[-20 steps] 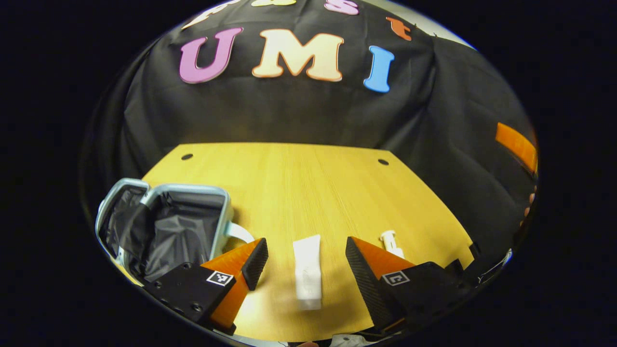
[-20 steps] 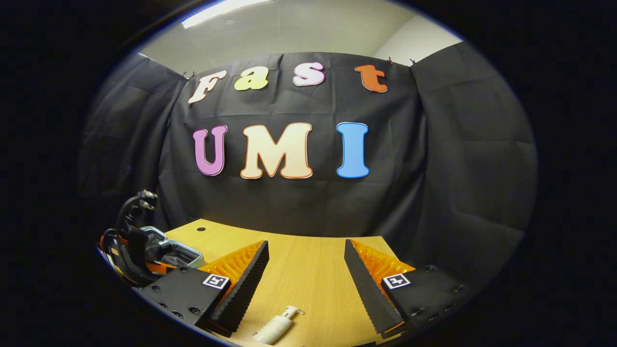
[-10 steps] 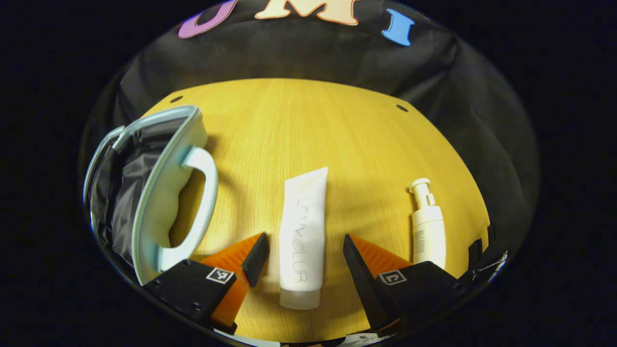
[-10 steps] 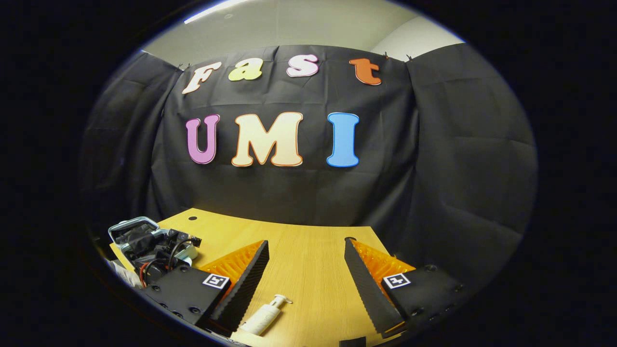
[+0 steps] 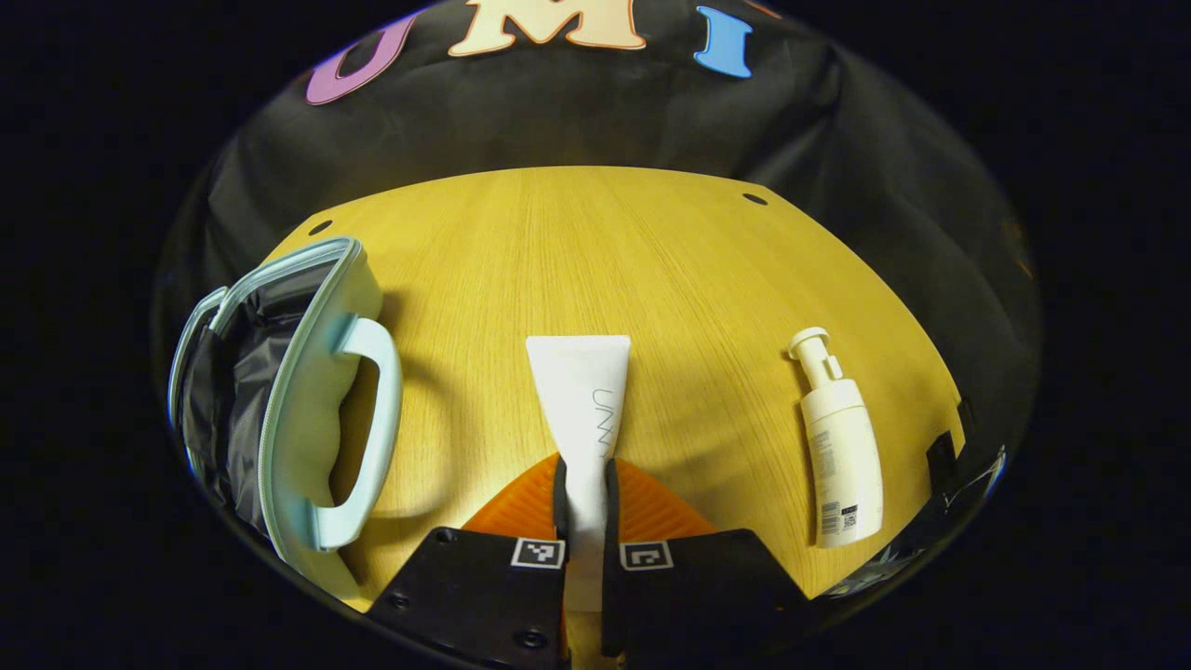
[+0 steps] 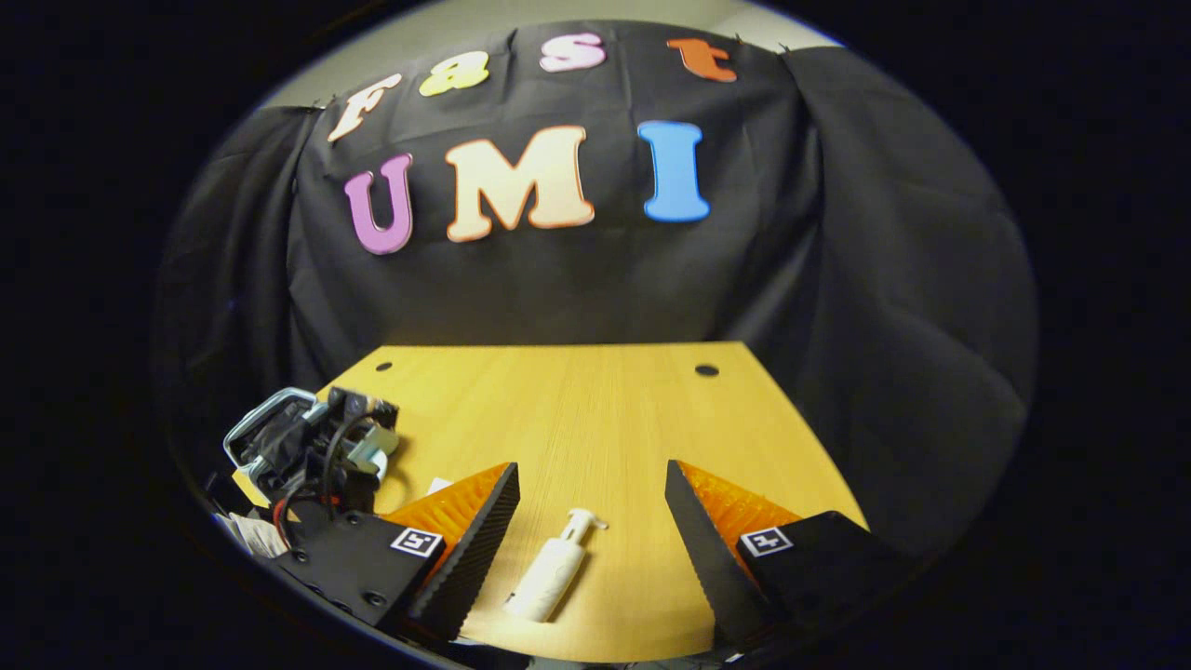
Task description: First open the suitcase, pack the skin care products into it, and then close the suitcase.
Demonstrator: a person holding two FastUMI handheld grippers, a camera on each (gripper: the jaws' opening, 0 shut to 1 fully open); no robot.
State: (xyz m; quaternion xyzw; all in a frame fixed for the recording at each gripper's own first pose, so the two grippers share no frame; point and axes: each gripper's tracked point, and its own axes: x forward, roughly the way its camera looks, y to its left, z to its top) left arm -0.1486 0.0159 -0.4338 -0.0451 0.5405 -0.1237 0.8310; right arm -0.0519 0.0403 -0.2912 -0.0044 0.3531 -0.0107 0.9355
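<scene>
While the left gripper (image 5: 584,484) sits low over the wooden table (image 5: 651,261), its two fingers are pressed together on the lower part of a white tube (image 5: 584,400) of skin care product, one finger on each side, so the tube is pinched between them. The tube lies lengthwise on the table, its flat crimped end pointing away toward the booth's cloth wall, and the end nearest the camera is hidden between the finger blocks. To the left in the left gripper view stands the open suitcase (image 5: 307,391), pale blue with a curved handle (image 5: 372,419) facing the tube and a dark lining (image 5: 223,391) visible inside; it sits near the table's left edge, well apart from the tube. To the right of the tube lies a white pump bottle (image 5: 839,447), on its side with the pump head pointing away (its label end is closest to the table's near edge). In the right gripper view the right gripper (image 6: 591,530) has its fingers spread wide and holds nothing; the pump bottle (image 6: 553,569) lies on the table between them, nearer the left finger and touching neither. Farther off at the left of that view, the body of the left gripper (image 6: 321,451) with its cables shows in front of the suitcase (image 6: 270,419).
</scene>
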